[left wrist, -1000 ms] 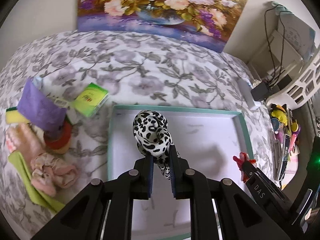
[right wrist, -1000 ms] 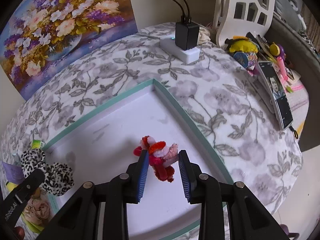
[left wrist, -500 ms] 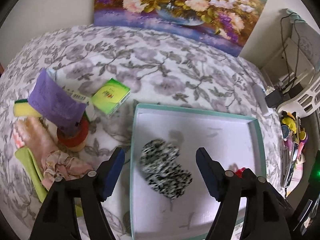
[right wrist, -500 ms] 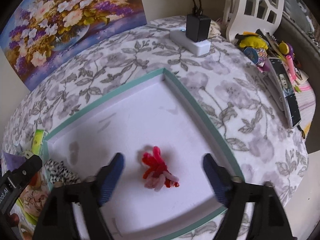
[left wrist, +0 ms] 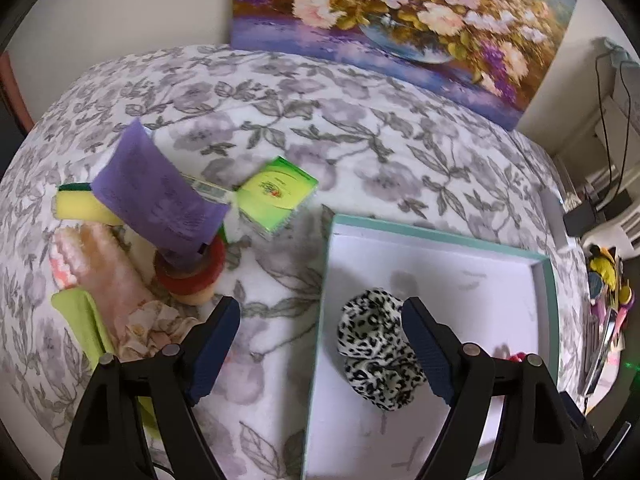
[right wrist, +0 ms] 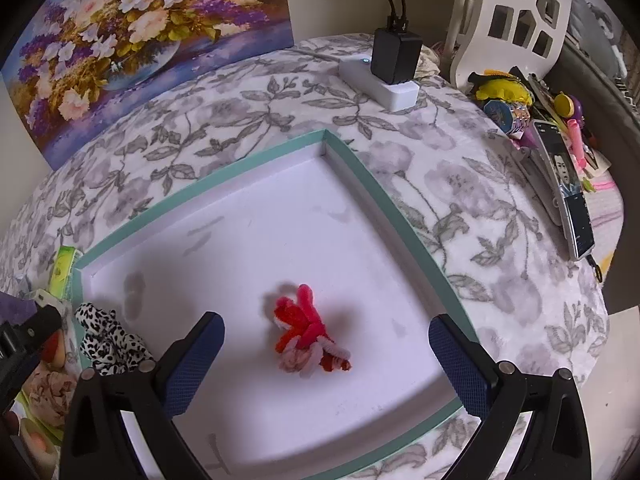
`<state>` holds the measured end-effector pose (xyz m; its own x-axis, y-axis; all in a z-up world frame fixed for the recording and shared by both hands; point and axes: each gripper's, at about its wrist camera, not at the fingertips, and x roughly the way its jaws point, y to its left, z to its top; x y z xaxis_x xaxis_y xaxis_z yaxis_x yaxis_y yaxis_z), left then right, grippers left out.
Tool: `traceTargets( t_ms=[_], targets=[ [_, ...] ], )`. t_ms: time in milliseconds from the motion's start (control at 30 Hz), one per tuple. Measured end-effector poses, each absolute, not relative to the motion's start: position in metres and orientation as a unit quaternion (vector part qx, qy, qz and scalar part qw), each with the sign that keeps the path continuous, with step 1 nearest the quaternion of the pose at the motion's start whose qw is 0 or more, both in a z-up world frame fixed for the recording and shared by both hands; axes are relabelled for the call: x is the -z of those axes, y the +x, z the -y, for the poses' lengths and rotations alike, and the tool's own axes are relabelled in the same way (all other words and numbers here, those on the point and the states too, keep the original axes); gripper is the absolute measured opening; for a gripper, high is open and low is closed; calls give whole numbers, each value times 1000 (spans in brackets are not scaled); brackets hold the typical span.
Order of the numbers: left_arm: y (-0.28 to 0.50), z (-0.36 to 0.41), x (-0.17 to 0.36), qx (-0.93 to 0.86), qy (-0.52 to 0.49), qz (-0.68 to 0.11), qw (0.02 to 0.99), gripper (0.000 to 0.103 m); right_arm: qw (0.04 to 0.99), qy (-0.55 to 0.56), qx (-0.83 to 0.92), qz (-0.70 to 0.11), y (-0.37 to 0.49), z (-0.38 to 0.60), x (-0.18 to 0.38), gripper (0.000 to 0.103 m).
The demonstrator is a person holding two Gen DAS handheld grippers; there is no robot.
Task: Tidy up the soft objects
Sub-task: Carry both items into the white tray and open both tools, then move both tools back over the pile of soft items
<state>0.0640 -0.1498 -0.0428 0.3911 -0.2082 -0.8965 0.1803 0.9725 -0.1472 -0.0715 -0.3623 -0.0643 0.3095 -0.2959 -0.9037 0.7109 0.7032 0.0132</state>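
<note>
My left gripper [left wrist: 320,344] hangs with jaws spread wide and empty — the leopard scrunchie [left wrist: 378,360] lies in the teal-rimmed tray [left wrist: 440,236] by its left wall. My right gripper [right wrist: 326,356] is wide too, the red-and-pink chenille bundle [right wrist: 308,336] loose on the tray floor between its fingers.

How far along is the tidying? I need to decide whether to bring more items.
Done: the leopard scrunchie and red-pink fuzzy toy lie in the teal-rimmed tray. In hand: nothing; the left gripper and right gripper are both open. Left: the pink floral scrunchie, yellow sponge and others outside it.
</note>
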Motion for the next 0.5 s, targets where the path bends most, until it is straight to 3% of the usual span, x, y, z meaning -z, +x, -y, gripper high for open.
traceTargets(
  t_ms=[67, 167, 500],
  targets=[
    [66, 145, 42, 105, -11, -535, 838, 85, 782, 212, 321, -491, -72, 361, 64, 103],
    [71, 133, 41, 96, -27, -535, 839, 97, 782, 209, 326, -489, -73, 360, 63, 103],
    [80, 87, 19, 35, -38, -491, 869, 97, 787, 217, 299, -494, -68, 346, 63, 103]
  ],
)
